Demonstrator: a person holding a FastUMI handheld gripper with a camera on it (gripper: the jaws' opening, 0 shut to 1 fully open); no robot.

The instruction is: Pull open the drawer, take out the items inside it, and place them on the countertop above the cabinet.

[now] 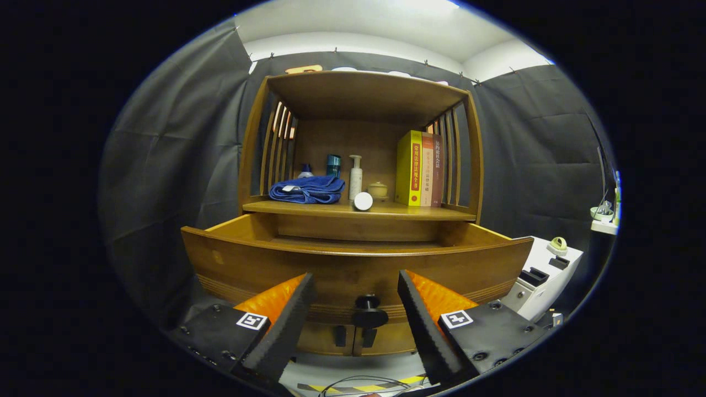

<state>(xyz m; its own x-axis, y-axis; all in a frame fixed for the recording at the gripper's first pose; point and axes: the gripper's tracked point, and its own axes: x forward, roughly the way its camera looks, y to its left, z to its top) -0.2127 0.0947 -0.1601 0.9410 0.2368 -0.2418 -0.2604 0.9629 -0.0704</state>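
Black cloth walls surround a wooden cabinet (358, 165). Its drawer (353, 264) is already pulled out, knob (368, 314) between the fingers of the wide-open, empty claw (356, 320). The drawer's contents are hidden, so emptying is probably left. On the worktop (386, 209): towel (306, 189), bottles (356, 176), books (419, 168) (spine writing illegible).

Gripper view, fisheye, riding on the gripper (356, 284) | looks forward along its two spread fingers, level and square on to the wooden cabinet (361, 99) | close in: the pulled-out drawer (353, 267) spans the lower centre of the frame, its knob (369, 314) between the fingers | countertop (386, 210) at mid-frame.
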